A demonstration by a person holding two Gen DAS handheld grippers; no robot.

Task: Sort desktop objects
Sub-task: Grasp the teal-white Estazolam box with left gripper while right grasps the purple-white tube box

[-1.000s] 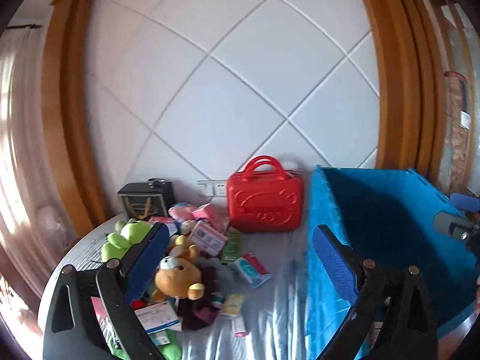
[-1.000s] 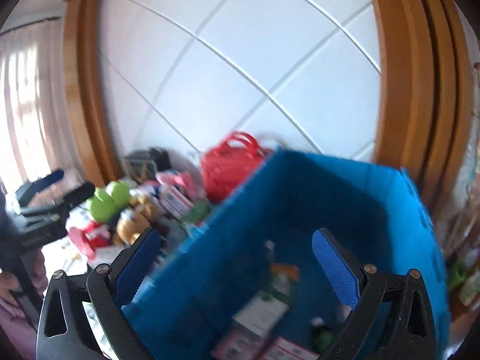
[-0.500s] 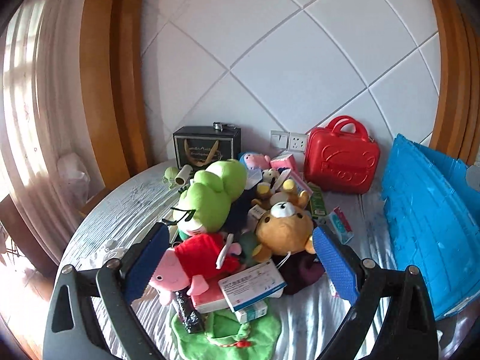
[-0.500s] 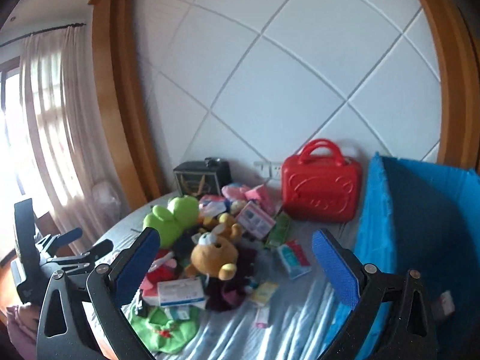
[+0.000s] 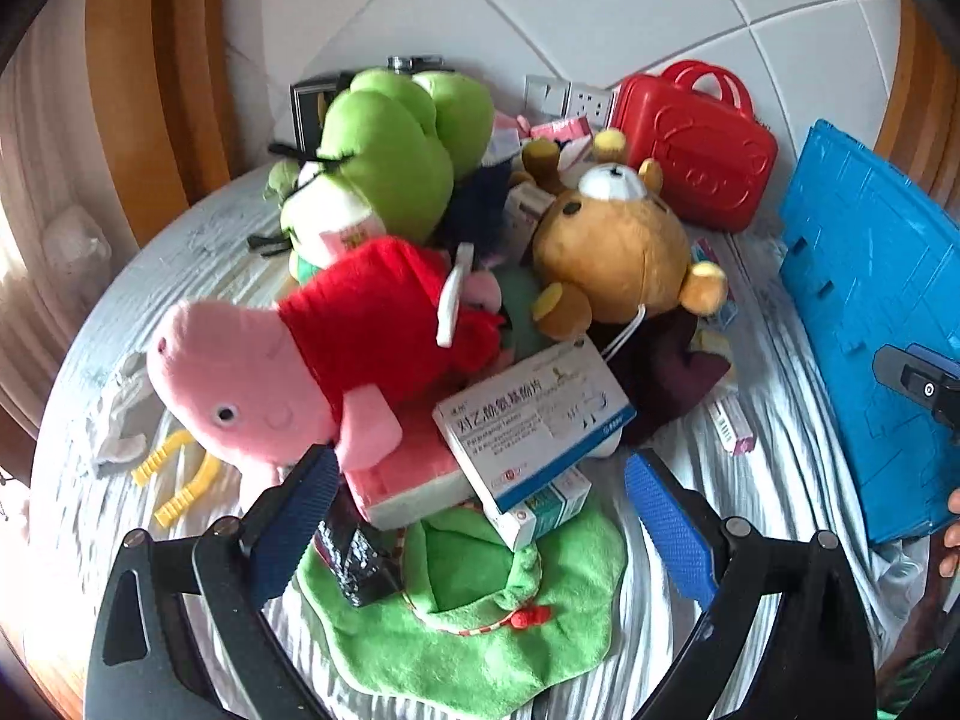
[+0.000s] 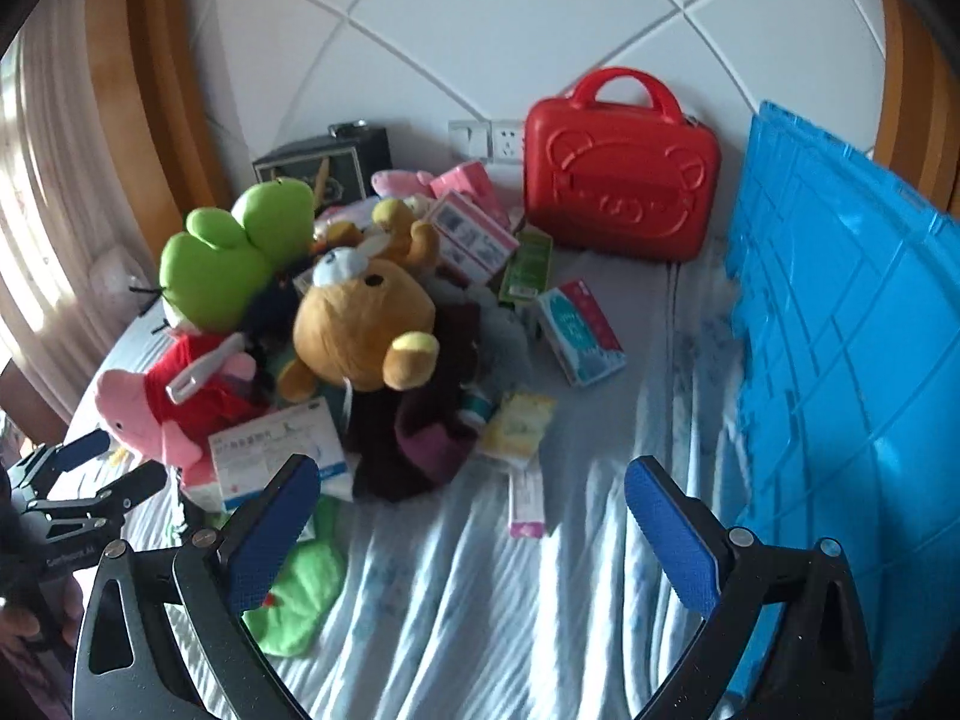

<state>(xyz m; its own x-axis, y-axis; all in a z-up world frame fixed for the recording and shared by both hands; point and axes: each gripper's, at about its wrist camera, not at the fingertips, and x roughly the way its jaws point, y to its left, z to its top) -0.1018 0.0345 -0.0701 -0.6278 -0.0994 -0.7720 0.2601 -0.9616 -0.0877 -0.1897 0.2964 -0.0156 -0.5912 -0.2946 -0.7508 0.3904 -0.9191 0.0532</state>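
I had the left claw [image 5: 477, 513] spread wide and empty over the white medicine box [image 5: 531, 414], which lay tilted atop the pile on the bench [image 5: 198, 240]. It looked light, stiff, crushable; I'd pinch its long edges. The right claw [image 6: 471, 519] gaped empty too.

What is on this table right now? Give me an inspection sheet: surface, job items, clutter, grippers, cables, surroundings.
Surface: round table under a wrinkled pale cloth.
Job's things: heap of plush toys, pink pig, brown bear, green frog; white medicine box on the heap; blue crate at the table's right.
Clutter: red case, green cloth, yellow clips, loose small boxes.
Grippers: left gripper open, low in front of the medicine box; right gripper open over bare cloth. Both empty.
Cables: nothing seen.
Surroundings: white panelled wall, wooden frame, curtain at left, wall socket.
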